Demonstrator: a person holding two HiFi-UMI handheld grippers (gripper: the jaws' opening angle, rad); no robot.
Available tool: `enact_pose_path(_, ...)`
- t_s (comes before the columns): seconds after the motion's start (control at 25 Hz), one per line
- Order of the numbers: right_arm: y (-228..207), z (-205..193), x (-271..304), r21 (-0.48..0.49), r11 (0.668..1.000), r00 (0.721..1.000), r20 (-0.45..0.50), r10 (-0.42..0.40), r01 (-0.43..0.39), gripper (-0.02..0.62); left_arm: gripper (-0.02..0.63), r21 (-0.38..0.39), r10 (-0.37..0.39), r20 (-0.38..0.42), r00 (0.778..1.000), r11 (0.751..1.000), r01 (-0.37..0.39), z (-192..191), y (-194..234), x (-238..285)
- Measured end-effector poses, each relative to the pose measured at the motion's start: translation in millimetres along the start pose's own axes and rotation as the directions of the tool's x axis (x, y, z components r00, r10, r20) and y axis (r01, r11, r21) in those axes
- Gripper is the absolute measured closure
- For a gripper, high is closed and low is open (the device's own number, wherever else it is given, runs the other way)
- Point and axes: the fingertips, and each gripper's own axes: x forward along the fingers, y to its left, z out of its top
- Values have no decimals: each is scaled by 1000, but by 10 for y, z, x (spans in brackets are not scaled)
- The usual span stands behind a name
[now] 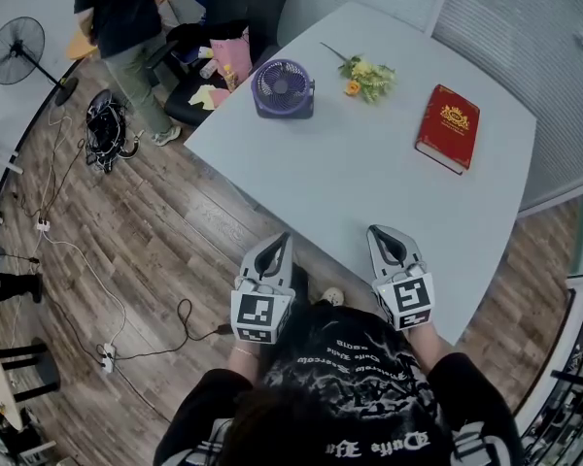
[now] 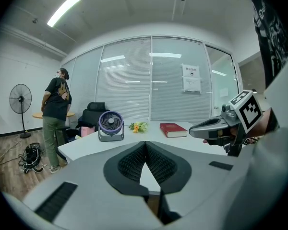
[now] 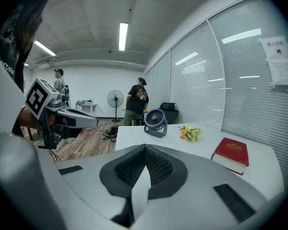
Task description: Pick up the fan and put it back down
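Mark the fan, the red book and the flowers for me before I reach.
fan [image 1: 282, 85], head view, on the round front grille.
red book [image 1: 448, 126], head view, middle of its cover.
flowers [image 1: 369, 75], head view, on the yellow blooms.

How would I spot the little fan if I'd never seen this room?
Find the big pale table. At its far left corner, beside the yellow flowers, stands the fan. It is small, round and purple, unlike the flat red book.

Pale grey table [image 1: 350, 183], purple fan [image 1: 283, 87] upright at far corner, yellow flowers [image 1: 367, 78], red book [image 1: 448, 127]
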Motion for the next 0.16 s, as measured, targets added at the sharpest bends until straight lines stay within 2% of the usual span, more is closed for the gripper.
enact_pose_path(0.16,-13,-58,8,-1,1000,1000,-8,-5,5,589,586,1,-3,-7,1000,1000,3,-49,-2,15)
